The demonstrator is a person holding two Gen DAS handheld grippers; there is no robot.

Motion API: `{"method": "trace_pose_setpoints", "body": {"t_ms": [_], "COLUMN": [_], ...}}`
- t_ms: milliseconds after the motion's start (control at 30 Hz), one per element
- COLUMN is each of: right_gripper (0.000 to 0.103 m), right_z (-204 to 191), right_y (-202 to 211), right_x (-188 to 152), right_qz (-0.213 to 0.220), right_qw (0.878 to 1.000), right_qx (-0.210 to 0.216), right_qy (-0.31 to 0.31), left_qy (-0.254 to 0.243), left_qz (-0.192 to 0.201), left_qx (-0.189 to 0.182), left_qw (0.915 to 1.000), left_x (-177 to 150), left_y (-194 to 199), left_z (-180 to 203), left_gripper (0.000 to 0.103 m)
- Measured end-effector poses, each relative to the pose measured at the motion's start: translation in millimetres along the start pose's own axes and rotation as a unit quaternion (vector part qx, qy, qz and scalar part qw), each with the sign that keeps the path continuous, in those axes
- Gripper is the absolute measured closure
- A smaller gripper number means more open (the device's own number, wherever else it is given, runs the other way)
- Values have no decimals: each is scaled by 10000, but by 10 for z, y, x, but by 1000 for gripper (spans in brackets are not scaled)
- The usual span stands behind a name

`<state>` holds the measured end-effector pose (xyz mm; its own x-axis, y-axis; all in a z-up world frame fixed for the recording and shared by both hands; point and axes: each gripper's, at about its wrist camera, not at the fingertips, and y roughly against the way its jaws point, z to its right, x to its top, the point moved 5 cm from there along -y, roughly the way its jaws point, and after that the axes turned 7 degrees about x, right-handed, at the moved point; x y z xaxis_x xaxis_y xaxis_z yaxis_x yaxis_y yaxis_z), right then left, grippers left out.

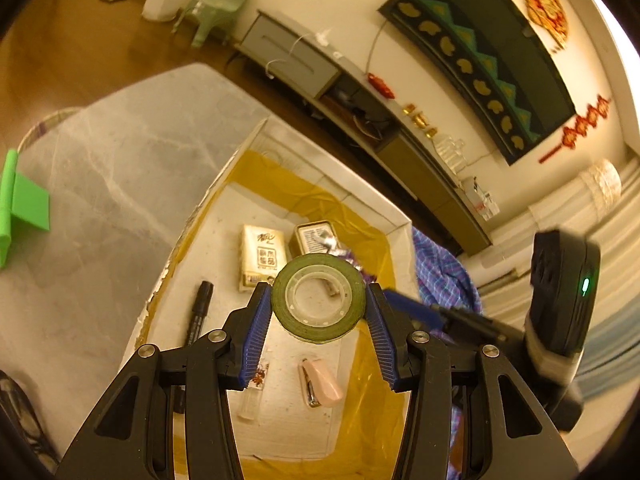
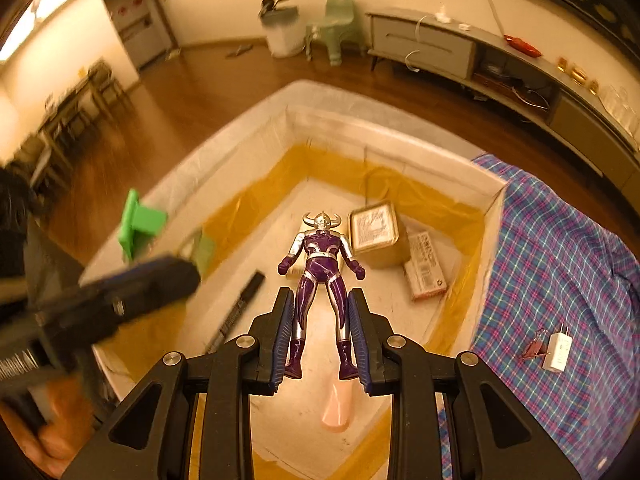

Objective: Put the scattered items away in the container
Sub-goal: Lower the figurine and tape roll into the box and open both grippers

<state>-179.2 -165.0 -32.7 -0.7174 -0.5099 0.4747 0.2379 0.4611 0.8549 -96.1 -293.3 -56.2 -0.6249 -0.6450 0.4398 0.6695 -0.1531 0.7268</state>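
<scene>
My left gripper is shut on a green roll of tape and holds it above the white foam box lined with yellow tape. My right gripper is shut on the legs of a purple and silver action figure, held over the same box. In the box lie a black marker, a pink stapler, a tissue pack, a tin and a small packet. The other gripper shows blurred at the left of the right wrist view.
A plaid cloth lies right of the box with a white plug adapter and a binder clip on it. A green plastic piece sits on the grey table left of the box. A TV cabinet stands along the wall.
</scene>
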Motion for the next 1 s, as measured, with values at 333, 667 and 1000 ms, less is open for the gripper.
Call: {"method": "trace_pose_setpoints", "body": {"t_ms": [333,667,1000], "right_gripper": [74,74,73], "right_z": [72,171,218], "right_y": [-318,-399,-365], "right_x": [-150,-70,-53], "right_qz": [-564,-618,-466], "right_qw": [9973,9967,9982], "right_qx": [-362,-454,-357], "right_qy": [297,262,117], "left_qy": [336,375,457], "left_qz": [-316,-653,-875], "left_qx": [300,430,483], "left_qw": [9985,9962,9939], "left_x": [-7,-120,-179], "left_y": [-212,-345,-375], "left_z": [-116,-149,-231], "left_gripper": [54,53,50]}}
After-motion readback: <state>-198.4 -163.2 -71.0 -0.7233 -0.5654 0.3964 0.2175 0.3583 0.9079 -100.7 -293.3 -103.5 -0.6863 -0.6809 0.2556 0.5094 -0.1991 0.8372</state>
